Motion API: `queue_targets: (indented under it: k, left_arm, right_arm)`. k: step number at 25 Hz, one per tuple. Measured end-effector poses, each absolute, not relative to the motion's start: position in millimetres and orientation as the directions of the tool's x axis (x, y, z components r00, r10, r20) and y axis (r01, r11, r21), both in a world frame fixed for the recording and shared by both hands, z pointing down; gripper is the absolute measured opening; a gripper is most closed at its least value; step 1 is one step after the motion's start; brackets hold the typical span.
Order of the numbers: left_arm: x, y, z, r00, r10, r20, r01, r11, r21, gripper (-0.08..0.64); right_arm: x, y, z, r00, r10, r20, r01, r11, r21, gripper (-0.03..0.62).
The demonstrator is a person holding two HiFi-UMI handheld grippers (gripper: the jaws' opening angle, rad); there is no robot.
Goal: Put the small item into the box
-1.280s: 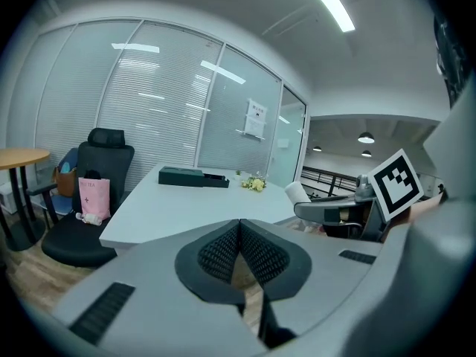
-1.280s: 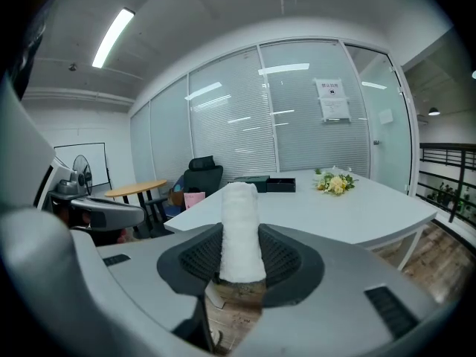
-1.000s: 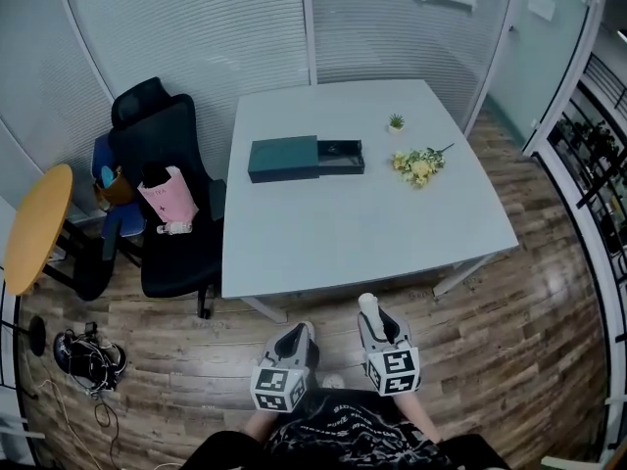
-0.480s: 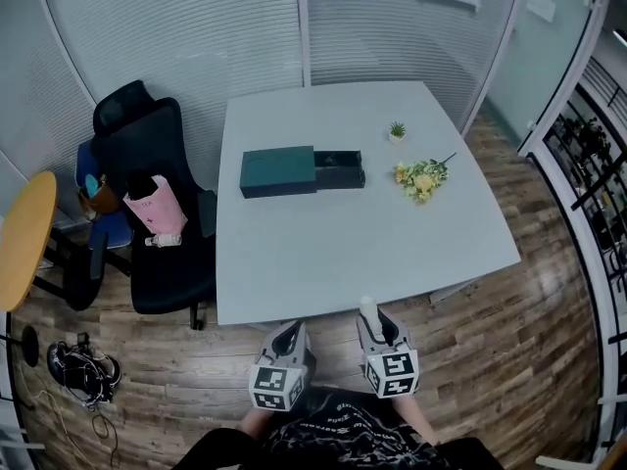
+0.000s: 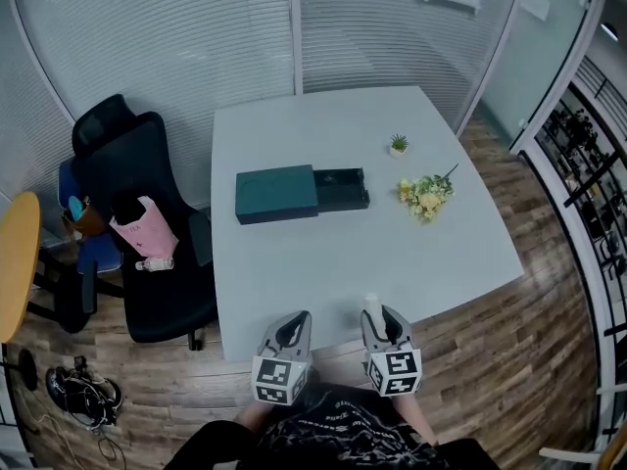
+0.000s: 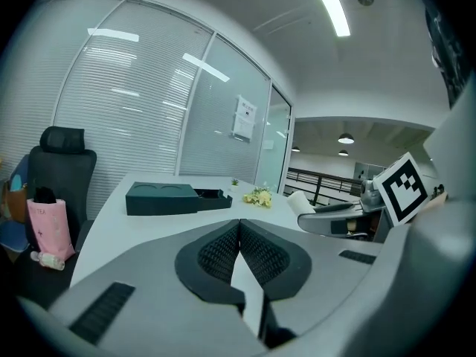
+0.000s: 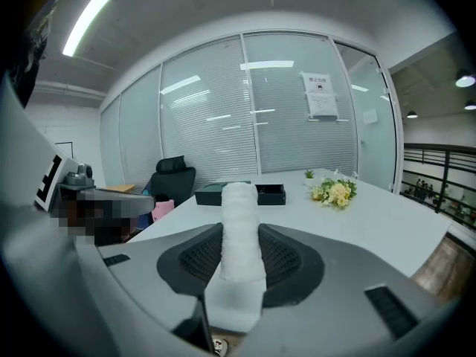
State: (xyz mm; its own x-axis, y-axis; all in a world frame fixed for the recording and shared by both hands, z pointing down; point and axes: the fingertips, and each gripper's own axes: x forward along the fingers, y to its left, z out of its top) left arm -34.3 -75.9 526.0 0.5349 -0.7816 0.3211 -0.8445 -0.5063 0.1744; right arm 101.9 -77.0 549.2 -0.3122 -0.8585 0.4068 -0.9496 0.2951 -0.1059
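Note:
A dark green box [image 5: 277, 193] lies on the white table [image 5: 333, 253], its drawer [image 5: 342, 188] slid out to the right; it also shows in the left gripper view as the box [image 6: 160, 198] and in the right gripper view as the box [image 7: 223, 193]. My right gripper [image 5: 381, 326] is shut on a white rolled item [image 7: 239, 236], whose tip [image 5: 372, 309] pokes out above the table's near edge. My left gripper [image 5: 291, 331] is beside it, shut with nothing between its jaws [image 6: 239, 248]. Both hover at the near table edge, far from the box.
A small potted plant [image 5: 399, 145] and a bunch of yellow flowers [image 5: 424, 193] lie right of the box. A black office chair [image 5: 137, 204] with a pink bag [image 5: 142, 229] stands left of the table. Glass walls with blinds are behind.
Both grippers have moved forward from over the wooden floor to the table's near edge. The table and box appear nearer. The right grip on the white roll is unchanged.

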Motion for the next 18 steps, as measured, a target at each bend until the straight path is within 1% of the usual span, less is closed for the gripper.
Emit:
queue_targets:
  k: [9, 15, 18]
  left_arm:
    - [-63.5, -136.3, 522.4, 0.574, -0.760, 0.304, -0.818, -0.550, 0.171, 0.020]
    - [-66.7, -148.9, 528.2, 0.574, -0.755, 0.316, -0.818, -0.546, 0.180, 0.020]
    - [-67.8, -153.1, 529.4, 0.570, -0.757, 0.320, -0.822, -0.535, 0.198, 0.020]
  right_arm:
    - [71.7, -123.5, 549.2, -0.274, -0.870, 0.410, -0.962, 0.252, -0.106, 0.150]
    - [61.1, -135.3, 553.1, -0.280, -0.857, 0.433, -0.960, 0.259, -0.107, 0.150]
    - [54.7, -142.1, 554.5, -0.300, -0.844, 0.445, -0.953, 0.286, -0.102, 0.150]
